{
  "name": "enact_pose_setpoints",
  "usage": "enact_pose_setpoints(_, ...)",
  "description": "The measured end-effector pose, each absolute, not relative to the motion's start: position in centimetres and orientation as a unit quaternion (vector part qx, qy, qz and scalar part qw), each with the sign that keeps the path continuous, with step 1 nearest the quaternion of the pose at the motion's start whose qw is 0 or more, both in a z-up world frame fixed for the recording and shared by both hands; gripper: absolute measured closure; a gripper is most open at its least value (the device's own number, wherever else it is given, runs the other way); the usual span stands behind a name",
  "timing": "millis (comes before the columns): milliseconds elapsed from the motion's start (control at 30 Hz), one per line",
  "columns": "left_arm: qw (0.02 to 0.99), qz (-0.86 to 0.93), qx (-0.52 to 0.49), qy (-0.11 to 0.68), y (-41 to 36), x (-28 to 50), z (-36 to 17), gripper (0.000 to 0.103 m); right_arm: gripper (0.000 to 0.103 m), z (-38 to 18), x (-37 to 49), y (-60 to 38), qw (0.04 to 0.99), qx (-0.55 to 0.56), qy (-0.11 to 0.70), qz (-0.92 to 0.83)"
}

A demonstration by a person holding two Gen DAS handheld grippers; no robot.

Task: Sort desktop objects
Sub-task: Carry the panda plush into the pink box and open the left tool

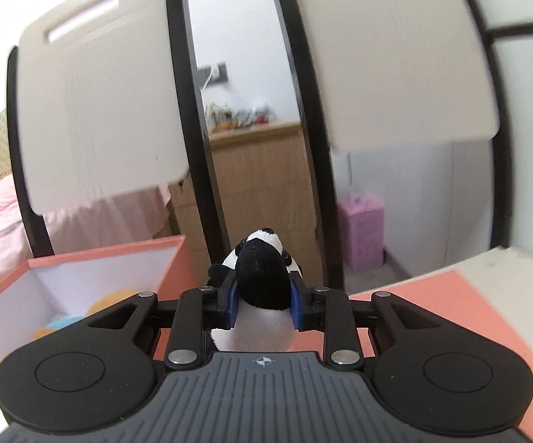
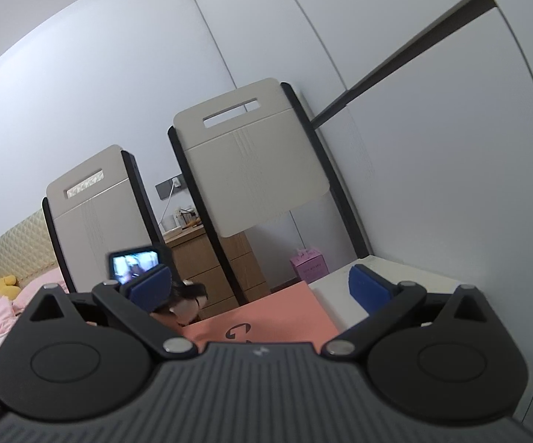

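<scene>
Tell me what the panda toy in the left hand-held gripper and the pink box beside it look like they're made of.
Panda toy: soft plush fabric, matte and fuzzy; its black part bulges between the blue pads of the left hand-held gripper. Pink box: probably rigid cardboard, judging by its thin straight walls, matte salmon outside and plain white inside. Plastic cannot be ruled out.

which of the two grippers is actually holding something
The left gripper: its blue pads are shut on the panda plush. The right gripper is wide open with nothing between its pads.
</scene>
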State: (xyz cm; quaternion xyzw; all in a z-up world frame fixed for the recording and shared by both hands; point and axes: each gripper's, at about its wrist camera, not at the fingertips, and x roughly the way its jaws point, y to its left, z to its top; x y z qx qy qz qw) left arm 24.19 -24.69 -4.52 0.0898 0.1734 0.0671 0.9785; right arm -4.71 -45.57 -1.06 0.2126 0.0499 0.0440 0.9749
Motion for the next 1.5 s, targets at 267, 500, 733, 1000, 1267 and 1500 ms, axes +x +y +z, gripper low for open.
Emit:
enact_pose_setpoints(267, 0.992, 0.033, 0.064, 0.101, -19.9, 16.0, 0.1, 0.072, 0.0, -0.6, -3.9, -42.1, 0.976, 0.199, 0.052, 0.066)
enact_pose_setpoints(500, 0.993, 0.075, 0.076, 0.05, -14.5, 9.4, 1.4, 0.072, 0.0, -0.4, -2.5, -38.2, 0.977, 0.183, 0.062, 0.092)
enact_pose_setpoints(733, 0.991, 0.106, 0.057, 0.057, -7.7, 8.0, -0.4, 0.072, 0.0, -0.8, 0.6, -33.0, 0.977, 0.156, 0.084, 0.116)
enact_pose_setpoints(1000, 0.987, 0.153, 0.002, 0.057, 0.2, 9.3, -2.0, 0.072, 0.0, -1.4, 3.9, -27.5, 0.98, 0.12, 0.097, 0.125)
enact_pose_setpoints(1267, 0.978, 0.169, -0.025, 0.122, 1.7, 11.5, -4.1, 0.072, 0.0, -2.1, 7.3, -23.7, 0.981, 0.103, 0.103, 0.131)
enact_pose_setpoints(1500, 0.969, 0.187, -0.018, 0.158, 1.7, 10.7, -6.1, 0.07, 0.0, -2.3, 8.2, -23.1, 0.973, 0.124, 0.113, 0.158)
